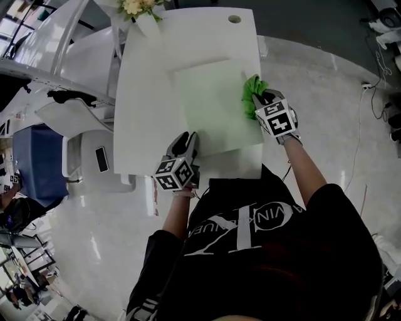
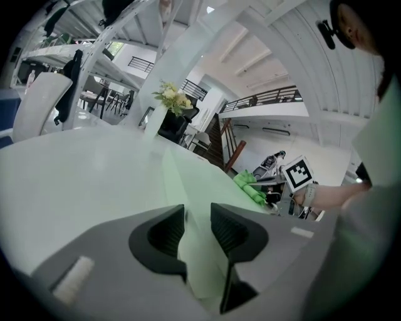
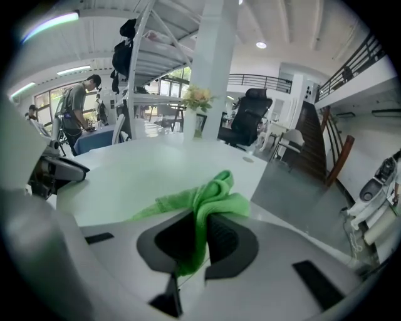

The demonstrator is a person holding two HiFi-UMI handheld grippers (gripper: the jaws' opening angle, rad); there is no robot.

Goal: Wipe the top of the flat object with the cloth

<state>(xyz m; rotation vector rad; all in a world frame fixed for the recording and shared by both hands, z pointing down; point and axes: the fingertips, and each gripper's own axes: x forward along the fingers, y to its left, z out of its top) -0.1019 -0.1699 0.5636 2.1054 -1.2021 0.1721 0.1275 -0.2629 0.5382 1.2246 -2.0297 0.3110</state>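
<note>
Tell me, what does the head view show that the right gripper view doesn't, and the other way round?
Only the head view: the person's black shirt and a phone on a white chair. Only the right gripper view: a bystander, a black office chair and a staircase. Both: the green cloth, the white table and the flowers.

Flat board (image 1: pixel 210 106) on table (image 1: pixel 150 94), toward right side. Cloth (image 1: pixel 252 94) on board's right edge, between right gripper's (image 1: pixel 262 101) jaws. Left gripper (image 1: pixel 186 139) at board's near left corner, corner between jaws. Flower vase (image 1: pixel 141 9) at table's far edge. Cable hole (image 1: pixel 234 19) at far right corner.
</note>
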